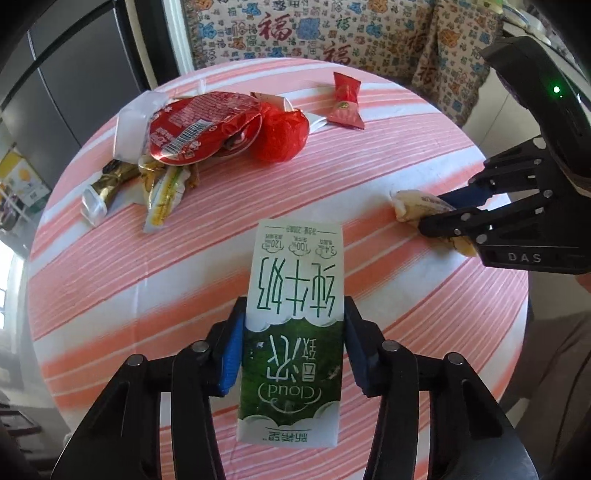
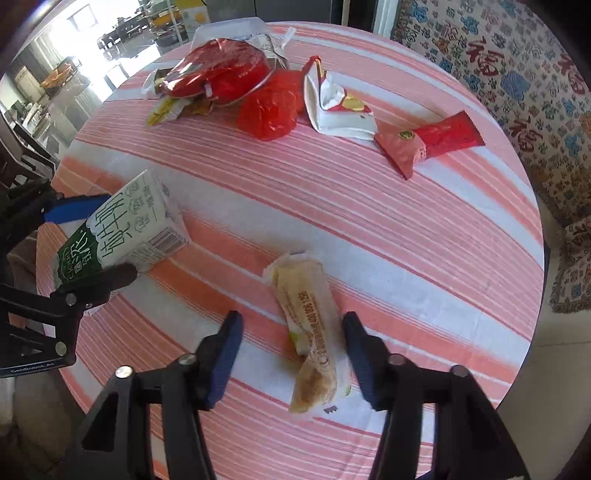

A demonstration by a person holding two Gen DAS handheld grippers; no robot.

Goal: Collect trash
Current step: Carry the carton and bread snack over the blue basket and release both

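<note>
My left gripper (image 1: 293,339) is shut on a green and white milk carton (image 1: 295,317), which lies near the front of the round striped table (image 1: 332,206); the carton also shows in the right wrist view (image 2: 122,229). My right gripper (image 2: 291,350) is open, its fingers on either side of a crumpled beige food wrapper (image 2: 314,332) that lies on the cloth; the right finger is close to it. The wrapper and right gripper (image 1: 439,210) also show at the right of the left wrist view.
At the table's far side lie a red foil lid (image 1: 199,125), a red plastic bag (image 1: 280,136), a red candy wrapper (image 1: 345,101), yellow and gold wrappers (image 1: 162,192), and a torn white-red packet (image 2: 336,107). A patterned sofa (image 1: 332,29) stands behind.
</note>
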